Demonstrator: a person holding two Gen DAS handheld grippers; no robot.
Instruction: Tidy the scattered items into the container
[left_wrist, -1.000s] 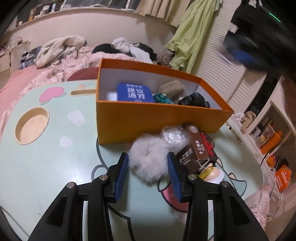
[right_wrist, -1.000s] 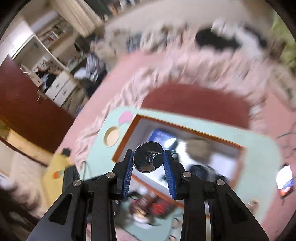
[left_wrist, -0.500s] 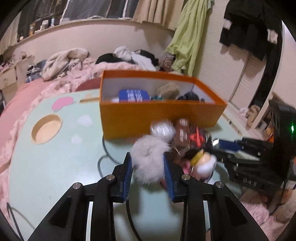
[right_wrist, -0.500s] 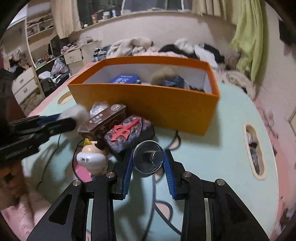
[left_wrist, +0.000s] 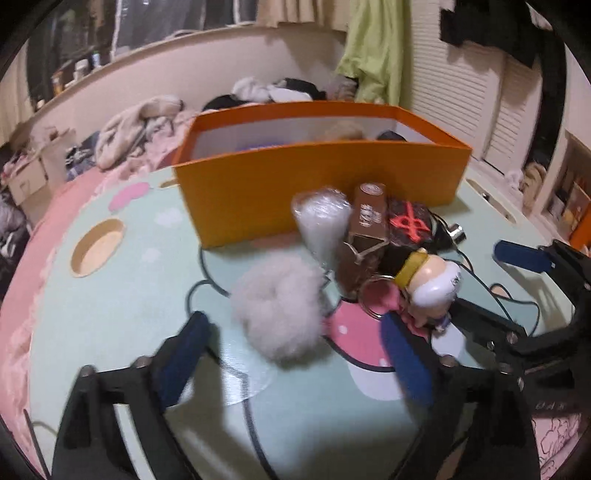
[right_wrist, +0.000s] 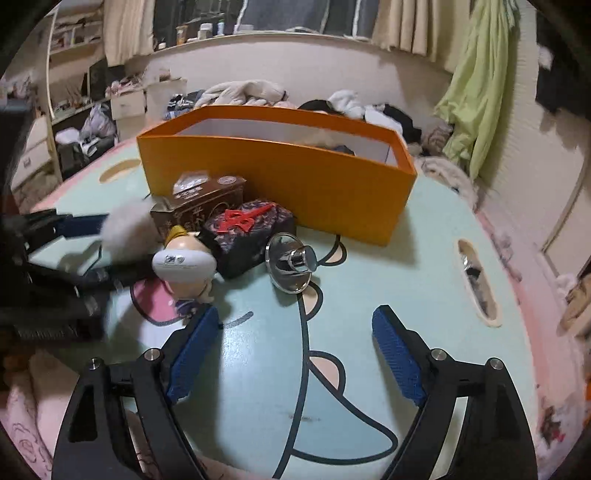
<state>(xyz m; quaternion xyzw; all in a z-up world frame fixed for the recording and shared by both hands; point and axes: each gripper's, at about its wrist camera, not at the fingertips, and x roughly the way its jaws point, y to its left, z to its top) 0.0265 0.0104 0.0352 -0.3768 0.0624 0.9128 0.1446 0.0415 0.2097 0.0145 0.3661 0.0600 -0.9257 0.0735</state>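
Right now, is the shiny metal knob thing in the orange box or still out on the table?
Out. The metal knob lies tipped on the table in front of the orange box, beside the dark pouch, with nothing gripping it.

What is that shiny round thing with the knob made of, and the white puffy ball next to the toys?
The round disc with a knob looks like polished metal, probably steel or chrome: it mirrors the room. The fluffy white pompom seems to be soft faux fur or plush, matte, with fuzzy blurred edges. Neither can be told for certain by sight.
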